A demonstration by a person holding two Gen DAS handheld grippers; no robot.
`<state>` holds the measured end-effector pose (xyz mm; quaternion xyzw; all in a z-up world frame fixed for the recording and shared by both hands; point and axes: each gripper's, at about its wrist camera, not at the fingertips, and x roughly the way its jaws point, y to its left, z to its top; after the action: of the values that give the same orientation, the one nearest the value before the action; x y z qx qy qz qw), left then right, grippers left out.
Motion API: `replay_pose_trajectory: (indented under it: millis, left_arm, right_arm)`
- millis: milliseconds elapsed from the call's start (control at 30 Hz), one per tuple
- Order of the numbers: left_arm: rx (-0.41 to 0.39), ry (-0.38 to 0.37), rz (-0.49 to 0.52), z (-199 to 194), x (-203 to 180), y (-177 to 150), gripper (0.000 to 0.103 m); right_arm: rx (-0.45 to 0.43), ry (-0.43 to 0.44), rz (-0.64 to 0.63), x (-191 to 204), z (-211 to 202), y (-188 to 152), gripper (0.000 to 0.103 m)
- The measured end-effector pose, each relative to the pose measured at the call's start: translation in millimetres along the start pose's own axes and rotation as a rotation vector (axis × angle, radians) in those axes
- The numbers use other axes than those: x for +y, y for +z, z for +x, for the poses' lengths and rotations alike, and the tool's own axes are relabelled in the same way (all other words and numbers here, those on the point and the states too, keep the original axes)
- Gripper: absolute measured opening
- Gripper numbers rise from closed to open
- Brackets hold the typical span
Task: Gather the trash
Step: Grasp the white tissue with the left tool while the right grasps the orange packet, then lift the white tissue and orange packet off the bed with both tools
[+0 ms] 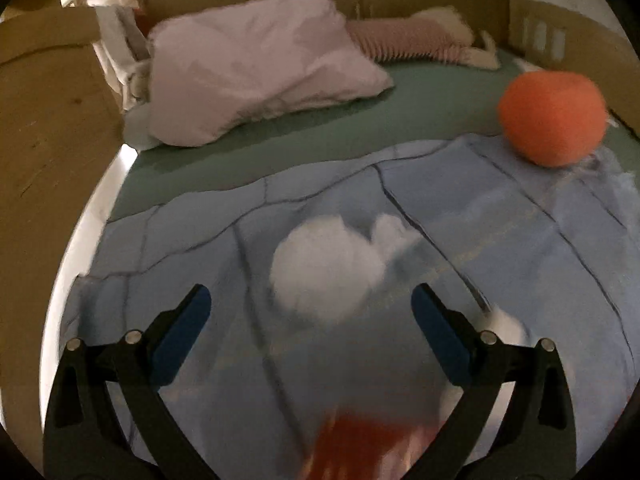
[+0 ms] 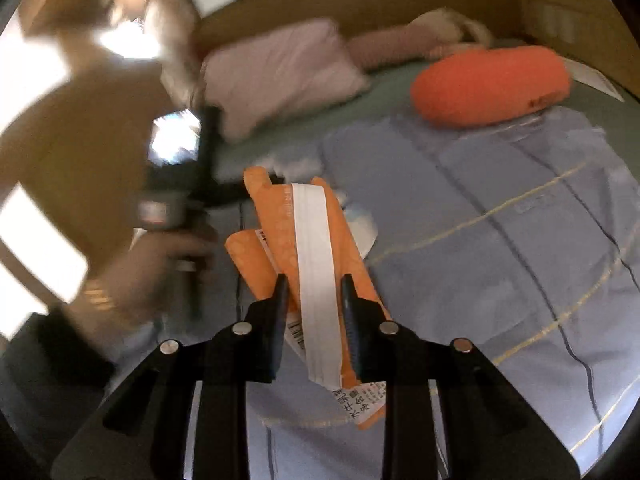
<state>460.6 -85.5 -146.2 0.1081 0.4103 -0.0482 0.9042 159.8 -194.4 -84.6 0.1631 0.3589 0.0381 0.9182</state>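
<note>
The right claw [image 2: 314,292] pinched an orange wrapper [image 2: 320,248] with a white strip down its middle, its two black fingers narrowed onto the packet from either side; no earlier view was given. The wrapper stuck out ahead of the claw above the bed, its printed label end hanging below the fingers. The left claw [image 1: 310,300] stood spread wide, blue pads well apart and nothing between them, just over a white crumpled wad [image 1: 326,270] lying on the blue quilt [image 1: 500,280].

Much was hard to read. Both views were smeared by motion blur. A reddish-orange blur at the bottom edge of the left wrist view could not be identified. In the right wrist view the person's left hand [image 2: 176,252] and the tool it gripped were streaked, and a small pale scrap beyond the wrapper was partly hidden by it.

The surface was a bed: a green sheet [image 1: 280,136] under the checked quilt, inside a wooden frame [image 1: 44,148] with a headboard at the far end. The room was dim, with bright window patches at the left.

A pink pillow [image 1: 256,68] lay near the headboard, a striped plush toy [image 1: 408,40] beside it, and an orange cushion [image 1: 554,118] rested on the quilt's far edge.
</note>
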Motion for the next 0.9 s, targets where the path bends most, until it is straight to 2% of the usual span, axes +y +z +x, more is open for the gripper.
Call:
replay_pose_trajectory:
  millis: [33, 67, 100, 133, 167, 233, 300, 367, 433, 467, 500, 600, 667, 767, 800, 900]
  left_arm:
    - [0.021, -0.001, -0.004, 13.5, -1.5, 7.4, 0.093]
    - [0.078, 0.002, -0.001, 32.0, -2.7, 12.1, 0.069]
    - [0.157, -0.01, -0.014, 48.4, -1.0, 10.3, 0.023]
    - [0.198, -0.015, -0.053, 56.8, 3.5, 6.7, 0.022]
    - [0.162, -0.029, -0.104, 48.9, 12.9, 1.8, 0.013]
    - [0.151, -0.054, -0.105, 32.5, 19.8, -6.0, 0.011]
    - [0.09, -0.082, -0.082, -11.6, 31.1, -18.9, 0.011]
    - [0.02, -0.122, -0.065, -75.5, 42.3, -43.1, 0.011]
    - [-0.028, -0.123, -0.063, -127.2, 49.5, -68.5, 0.011]
    - [-0.066, -0.136, -0.069, -170.0, 54.7, -93.4, 0.012]
    - [-0.082, -0.139, -0.085, -192.8, 57.2, -107.5, 0.012]
    - [-0.132, -0.086, -0.081, -253.6, 56.1, -135.5, 0.012]
    - [-0.169, -0.038, -0.135, -288.0, 57.7, -166.8, 0.012]
    - [-0.112, -0.082, -0.262, -300.3, 69.6, -209.9, 0.013]
    - [-0.1, -0.096, -0.284, -299.3, 70.0, -213.7, 0.012]
    - [-0.105, -0.1, -0.286, -310.1, 67.4, -225.3, 0.013]
  right_arm:
    - [0.008, -0.003, -0.008, 1.8, 3.7, -0.7, 0.027]
    - [0.026, -0.002, -0.017, 2.5, 7.3, -1.9, 0.027]
    - [0.046, 0.001, -0.021, 2.7, 11.2, -3.3, 0.027]
    - [0.051, 0.0, -0.02, 2.1, 12.6, -3.4, 0.027]
    - [0.046, -0.001, -0.018, 0.9, 10.1, -2.9, 0.027]
    - [0.026, 0.007, -0.011, -1.4, 7.6, -0.6, 0.027]
    - [0.024, 0.022, -0.015, 1.3, 10.5, -0.9, 0.027]
    - [0.029, 0.034, -0.031, 1.8, 9.5, -1.5, 0.027]
    - [0.015, 0.038, -0.046, 4.1, 3.2, -0.8, 0.027]
    - [0.01, 0.042, -0.051, 5.6, 1.7, -0.4, 0.027]
    - [0.009, 0.047, -0.064, 12.2, -2.5, -3.8, 0.027]
    - [0.01, 0.043, -0.106, 25.3, -9.9, -10.8, 0.027]
    - [-0.011, 0.036, -0.133, 36.0, -21.8, -17.5, 0.027]
    - [-0.033, 0.017, -0.193, 53.0, -33.8, -29.9, 0.027]
    - [-0.034, 0.015, -0.209, 58.3, -37.7, -34.1, 0.027]
    - [-0.042, 0.012, -0.254, 71.3, -45.9, -43.3, 0.027]
